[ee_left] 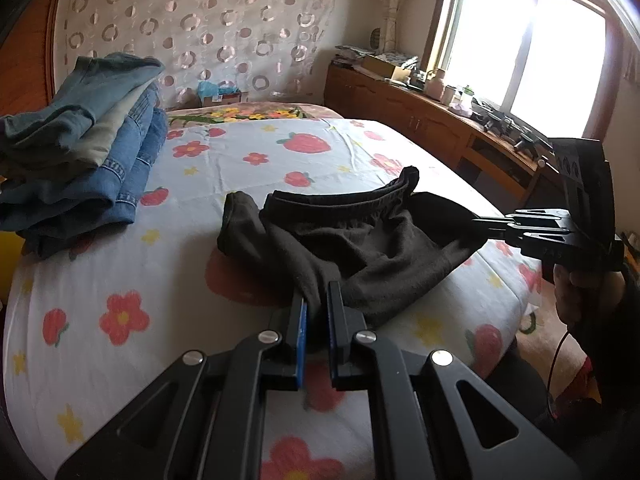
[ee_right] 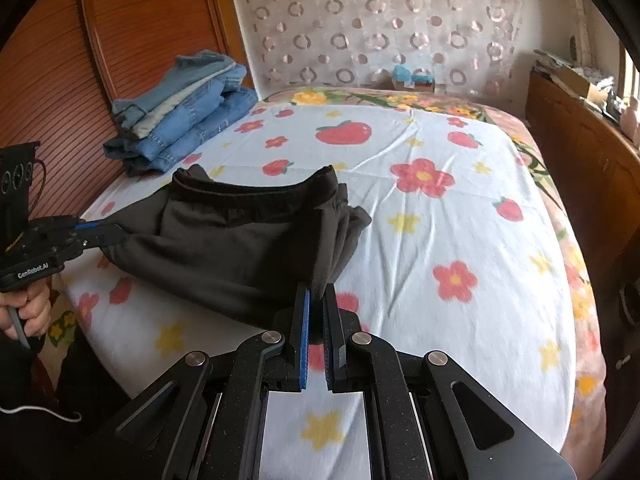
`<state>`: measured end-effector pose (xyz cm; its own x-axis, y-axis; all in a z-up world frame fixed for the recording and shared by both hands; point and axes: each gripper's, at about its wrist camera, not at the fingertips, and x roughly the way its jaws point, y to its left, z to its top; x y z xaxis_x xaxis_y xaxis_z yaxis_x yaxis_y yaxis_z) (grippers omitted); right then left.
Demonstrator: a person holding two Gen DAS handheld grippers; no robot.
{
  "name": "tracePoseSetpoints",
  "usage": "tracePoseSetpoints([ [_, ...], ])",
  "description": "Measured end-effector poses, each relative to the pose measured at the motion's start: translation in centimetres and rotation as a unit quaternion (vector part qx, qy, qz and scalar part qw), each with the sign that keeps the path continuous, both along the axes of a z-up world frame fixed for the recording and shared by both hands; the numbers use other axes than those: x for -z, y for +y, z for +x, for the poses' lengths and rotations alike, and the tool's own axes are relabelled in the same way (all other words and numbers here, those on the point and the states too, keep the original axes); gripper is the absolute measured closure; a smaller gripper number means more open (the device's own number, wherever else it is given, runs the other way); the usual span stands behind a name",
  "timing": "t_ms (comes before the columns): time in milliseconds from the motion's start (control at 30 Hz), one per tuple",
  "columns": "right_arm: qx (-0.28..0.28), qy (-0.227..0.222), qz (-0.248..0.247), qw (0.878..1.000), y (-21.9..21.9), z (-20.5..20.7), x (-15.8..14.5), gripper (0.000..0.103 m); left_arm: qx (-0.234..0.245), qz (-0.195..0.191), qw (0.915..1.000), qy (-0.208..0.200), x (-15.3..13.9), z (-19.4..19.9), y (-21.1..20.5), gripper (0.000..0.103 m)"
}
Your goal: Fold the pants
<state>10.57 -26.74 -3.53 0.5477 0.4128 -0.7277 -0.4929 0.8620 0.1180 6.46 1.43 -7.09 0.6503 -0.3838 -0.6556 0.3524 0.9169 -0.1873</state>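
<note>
Black pants [ee_left: 360, 240] hang stretched between the left gripper [ee_left: 318, 308] and right gripper [ee_right: 318, 300], each pinching one end, their long axis running gripper to gripper, waistband sagging ahead onto the bed [ee_right: 440, 240].

- I count one pair of black pants [ee_right: 240, 236] on one bed [ee_right: 460, 240];
- two hand-held grippers: my left hand-held gripper [ee_left: 316, 300] and my right hand-held gripper [ee_right: 317, 300], each closed on the pants' cloth;
- two hands on the handles, one showing in each view: the left hand [ee_right: 28, 304] and the right hand [ee_left: 580, 292];
- one stack of folded jeans [ee_right: 180, 116]; how many pairs it holds I cannot tell;
- one window [ee_left: 532, 40];
- one small box [ee_right: 416, 78] at the bed's far end.
</note>
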Motion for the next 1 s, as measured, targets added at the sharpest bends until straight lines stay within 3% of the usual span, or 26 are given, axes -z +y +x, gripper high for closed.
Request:
tracePoseSetpoints([
  [200,0.0,0.001,0.0,1.0,-0.7,-2.4,-0.3,0.1,0.004,0.001,1.0,0.002,-0.1,-2.1,-0.7,0.097],
  [367,0.004,0.01,-0.002,1.0,-0.9,-3.0,0.3,0.1,-0.009,0.027,0.9996,0.008,0.3,-2.5,-1.4,0.092],
  [467,0.015,0.005,-0.013,1.0,-0.9,-3.0,0.2,0.09,-0.023,0.031,0.9992,0.008,0.4,-2.0,-1.1,0.08],
  [533,0.019,-0.002,-0.016,1.0,-1.0,-2.9,0.1,0.076,-0.029,0.031,0.9991,0.005,0.4,-1.6,-0.8,0.077],
  [667,0.025,-0.008,-0.016,1.0,-0.8,-1.9,-0.2,0.059,-0.033,0.029,0.999,0.008,0.2,-0.3,-0.6,0.076],
  [1000,0.016,0.003,-0.021,1.0,2.0,2.3,2.3,0.052,-0.021,0.037,0.999,0.01,0.4,3.5,-1.8,0.075],
])
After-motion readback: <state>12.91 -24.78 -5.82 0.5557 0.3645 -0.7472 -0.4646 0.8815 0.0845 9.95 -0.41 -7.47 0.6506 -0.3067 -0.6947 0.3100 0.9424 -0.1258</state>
